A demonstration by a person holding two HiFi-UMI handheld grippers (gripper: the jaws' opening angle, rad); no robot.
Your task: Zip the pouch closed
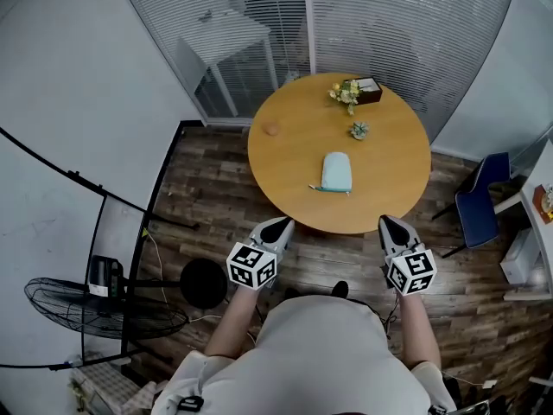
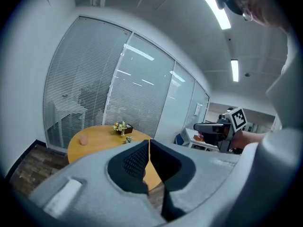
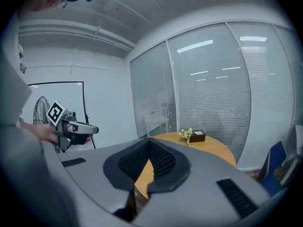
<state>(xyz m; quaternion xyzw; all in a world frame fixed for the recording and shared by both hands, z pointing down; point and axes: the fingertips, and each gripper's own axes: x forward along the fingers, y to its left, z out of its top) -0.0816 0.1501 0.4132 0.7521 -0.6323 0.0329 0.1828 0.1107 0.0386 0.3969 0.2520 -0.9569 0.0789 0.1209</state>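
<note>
— Pouch position?
— The pouch lies flat on the round table, toward its near edge.
— Gripper status?
— The left gripper and the right gripper are held just outside that near edge, apart from the pouch; each has its jaws pressed together, gripping nothing

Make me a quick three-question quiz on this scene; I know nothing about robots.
1. True or false: the pouch lies on the round table.
2. Multiple choice: the left gripper and right gripper are A) both clamped on the pouch, B) both shut, empty and away from the pouch, C) both wide open.
3. Fill in: compared with the pouch, the flowers stand ___ from the grippers.

Key: 1 true; 2 B; 3 farther.
</note>
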